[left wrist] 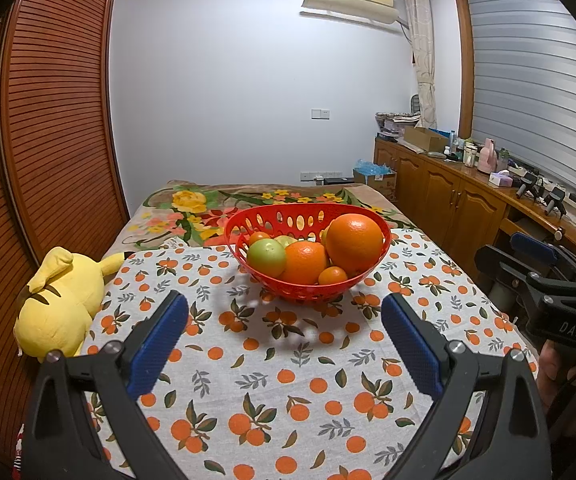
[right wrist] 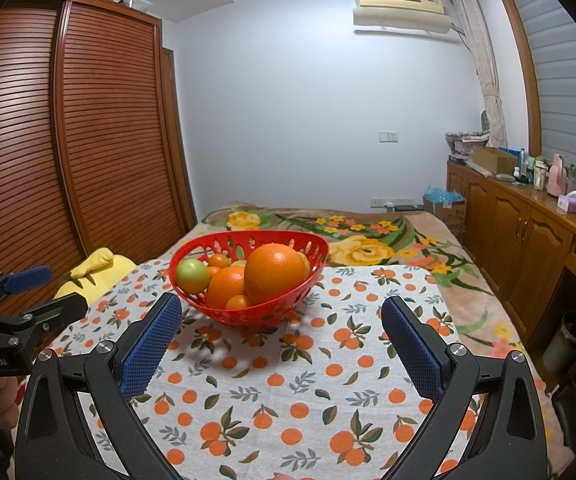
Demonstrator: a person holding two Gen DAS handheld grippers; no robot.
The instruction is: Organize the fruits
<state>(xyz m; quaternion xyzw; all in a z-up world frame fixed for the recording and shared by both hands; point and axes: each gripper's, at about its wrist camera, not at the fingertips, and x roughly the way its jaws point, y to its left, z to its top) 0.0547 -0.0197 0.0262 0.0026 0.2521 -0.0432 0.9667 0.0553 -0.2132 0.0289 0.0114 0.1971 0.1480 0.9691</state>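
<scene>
A red perforated basket (left wrist: pixel 276 220) (right wrist: pixel 224 244) stands on the orange-print cloth (left wrist: pixel 288 380) (right wrist: pixel 288 380). It holds a large orange (left wrist: pixel 354 242) (right wrist: pixel 274 272), a smaller orange (left wrist: pixel 303 261) (right wrist: pixel 226 285), a green apple (left wrist: pixel 266 257) (right wrist: pixel 192 275) and small tangerines (left wrist: pixel 332 275) (right wrist: pixel 238 302). My left gripper (left wrist: pixel 284 320) hovers open in front of the basket, empty. My right gripper (right wrist: pixel 282 322) is open too, just right of the basket, nothing between its blue pads (right wrist: pixel 152 346). In each wrist view the other gripper shows at the frame's edge (left wrist: pixel 536 276) (right wrist: pixel 16 304).
A yellow plush toy (left wrist: pixel 62 300) (right wrist: pixel 96 272) lies at the cloth's left edge. A floral blanket (left wrist: pixel 192 208) (right wrist: pixel 368 240) covers the bed behind. A slatted wardrobe (left wrist: pixel 48 120) stands left; wooden cabinets (right wrist: pixel 528 240) with clutter line the right wall.
</scene>
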